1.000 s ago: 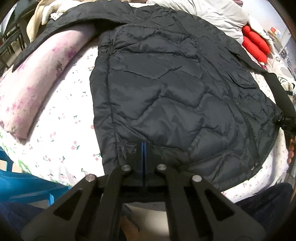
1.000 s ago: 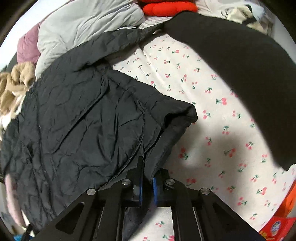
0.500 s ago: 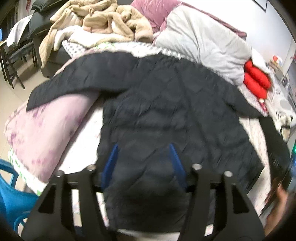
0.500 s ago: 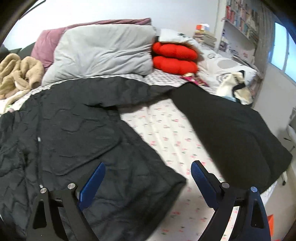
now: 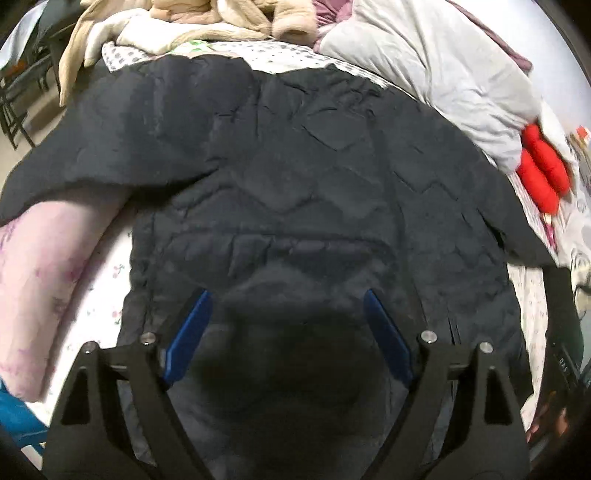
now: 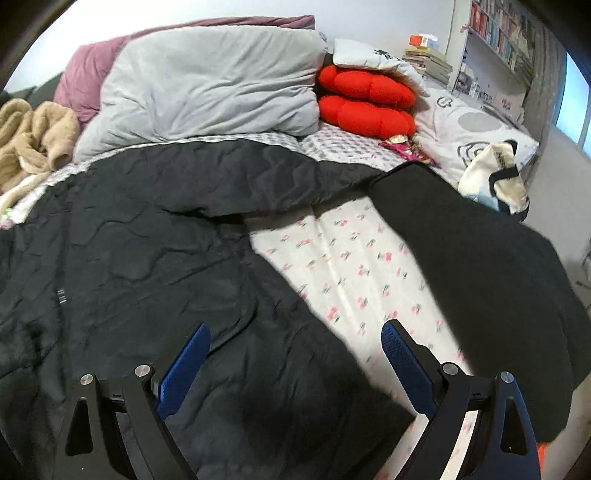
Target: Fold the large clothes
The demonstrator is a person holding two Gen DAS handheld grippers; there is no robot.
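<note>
Black quilted jacket fills the left wrist view, spread flat on the cherry-print bedsheet. Beyond its far edge lie a beige fleece heap and a grey duvet; a red cushion sits at the jacket's far right, and a pink floral pillow lies along its left side, partly under the outstretched sleeve. The jacket's long axis runs from the camera toward the duvet, hem nearest, sleeves reaching out left and right. The left gripper tilts steeply down over the hem; its jaws are opening, blue pads well apart, with jacket cloth showing beneath and between them but not pinched (whether a pad brushes it is unclear).

In the right wrist view the jacket covers the left half of the bed, one sleeve stretching right toward a second black garment that lies beside the jacket across a strip of bare bedsheet. Behind the jacket stand the grey duvet, two red cushions and a patterned pillow; a bookshelf hangs further right. The right gripper points down over the jacket's near corner, jaws spread wide and holding nothing.
</note>
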